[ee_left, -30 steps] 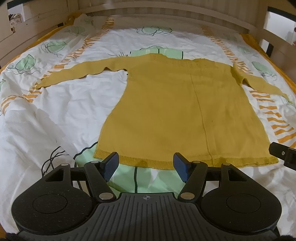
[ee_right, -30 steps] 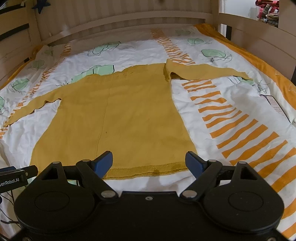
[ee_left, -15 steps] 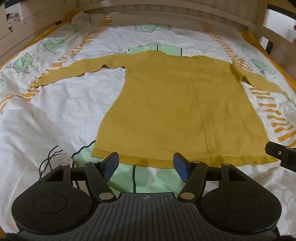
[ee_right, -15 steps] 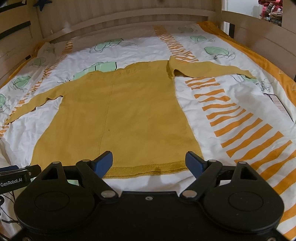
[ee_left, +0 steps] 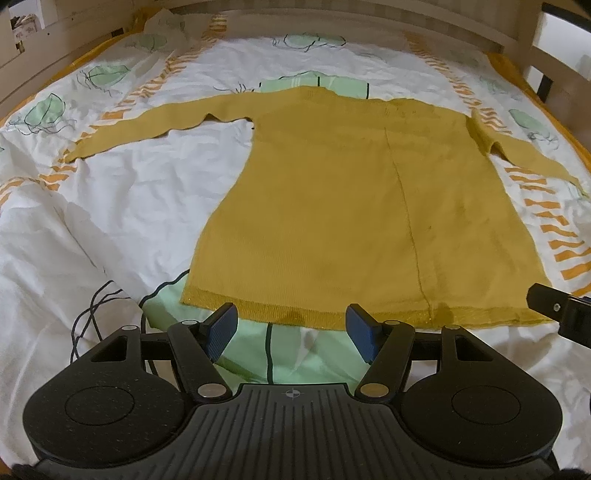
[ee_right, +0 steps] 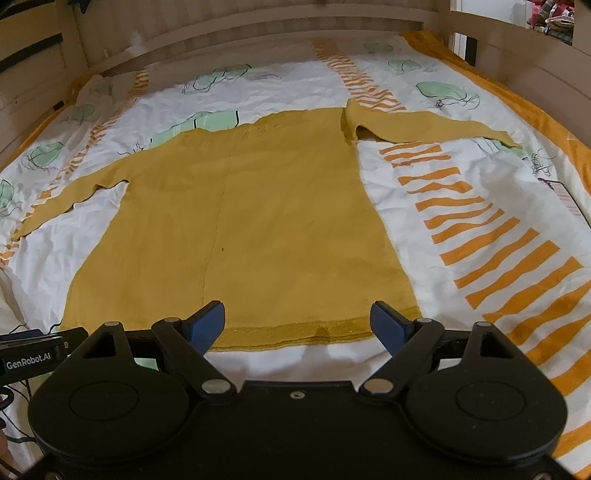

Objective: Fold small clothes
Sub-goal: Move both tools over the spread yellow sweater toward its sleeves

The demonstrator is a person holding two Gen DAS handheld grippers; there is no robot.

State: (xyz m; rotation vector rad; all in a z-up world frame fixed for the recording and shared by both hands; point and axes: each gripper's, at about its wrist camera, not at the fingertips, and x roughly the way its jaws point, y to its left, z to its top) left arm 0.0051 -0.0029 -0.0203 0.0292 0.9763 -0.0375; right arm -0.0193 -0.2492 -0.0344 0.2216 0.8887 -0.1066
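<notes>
- Left wrist view: the bed cover [ee_left: 92, 229], white with green and orange print, fills the frame inside a wooden bed frame [ee_left: 332, 14]. On it the yellow top [ee_left: 351, 206] lies spread flat, its long axis running from 6 o'clock (hem) to 12 o'clock (neck).
- Sleeves: the left sleeve [ee_left: 155, 127] stretches out toward 10 o'clock; the right sleeve [ee_left: 532, 158] runs toward 3 o'clock.
- Hem [ee_left: 295, 314]: the edge nearest both tools, lying straight across from 9 to 3 o'clock, just beyond the fingertips.
- Left gripper [ee_left: 291, 328]: jaws stand wide apart and empty, above the cover, facing the hem's left half. Judged, this hand is the nearer one to the left hem corner.
- Right wrist view: the right gripper [ee_right: 297, 325] is likewise spread wide with nothing between its blue pads [ee_right: 207, 325], hovering before the hem's right half, its right corner at about 1 o'clock from the tool. Judged, this hand is nearer that corner.
- View differences: only the right wrist view shows the fold where the right sleeve meets the shoulder and that sleeve's full run; only the left wrist view shows the left sleeve's full length to its cuff. Each view catches the other tool at its edge.
</notes>
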